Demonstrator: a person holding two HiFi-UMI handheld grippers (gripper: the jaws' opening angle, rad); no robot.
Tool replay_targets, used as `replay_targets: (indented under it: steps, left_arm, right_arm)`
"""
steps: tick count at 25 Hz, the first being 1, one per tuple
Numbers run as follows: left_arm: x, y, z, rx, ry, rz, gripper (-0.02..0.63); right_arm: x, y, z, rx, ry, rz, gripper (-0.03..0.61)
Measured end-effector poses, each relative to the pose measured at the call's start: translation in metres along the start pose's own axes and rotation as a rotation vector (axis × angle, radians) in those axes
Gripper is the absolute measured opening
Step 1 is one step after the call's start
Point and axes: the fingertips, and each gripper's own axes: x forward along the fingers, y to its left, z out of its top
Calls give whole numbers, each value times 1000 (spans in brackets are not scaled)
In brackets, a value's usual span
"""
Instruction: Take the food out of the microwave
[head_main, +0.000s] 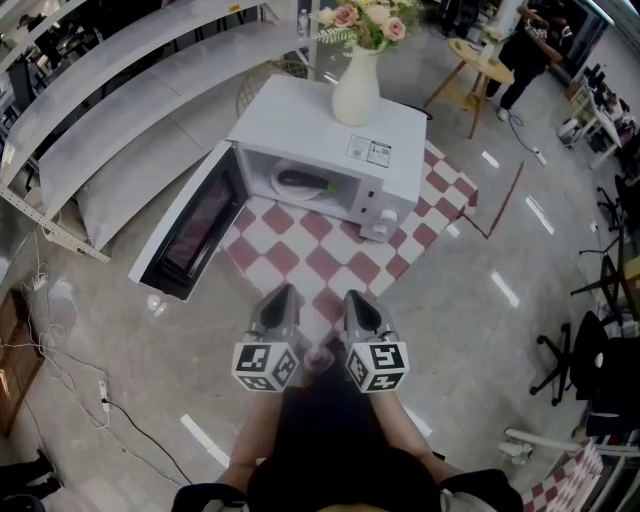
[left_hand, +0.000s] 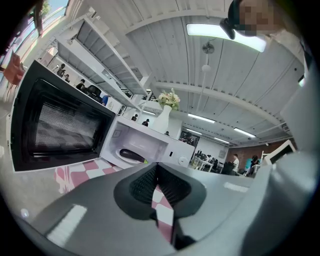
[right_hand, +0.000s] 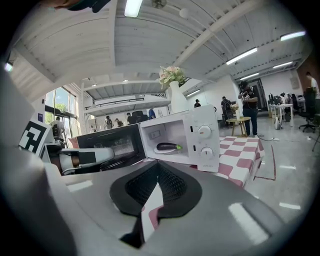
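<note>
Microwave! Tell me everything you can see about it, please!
The microwave is a white box sitting on a red-and-white checkered mat. Its door, which has a dark window, is swung wide open to the left. Inside, a dark eggplant lies on a white plate. Two round knobs sit one above the other on the front right. A sticker is on top, and a white vase of flowers stands there too.

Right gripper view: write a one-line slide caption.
Right gripper, jaws shut and empty, faces an open white microwave with an eggplant on its plate and a flower vase on top.
</note>
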Motion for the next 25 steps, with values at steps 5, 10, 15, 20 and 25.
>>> replay_targets:
  steps: [5, 10, 15, 20, 25]
  left_arm:
    - [14, 4, 0, -8, 0, 19, 8]
    - [28, 7, 1, -11, 2, 37, 8]
    - [41, 12, 3, -10, 1, 56, 8]
    - [52, 21, 6, -14, -1, 80, 8]
    - [65, 29, 6, -19, -1, 98, 8]
  right_arm:
    - [15, -4, 4, -9, 12, 29, 0]
    - [29, -10, 10, -12, 21, 51, 2]
    - [45, -16, 15, -13, 29, 68, 2]
    - [61, -17, 19, -24, 41, 94, 0]
    - [77, -22, 20, -30, 56, 112, 1]
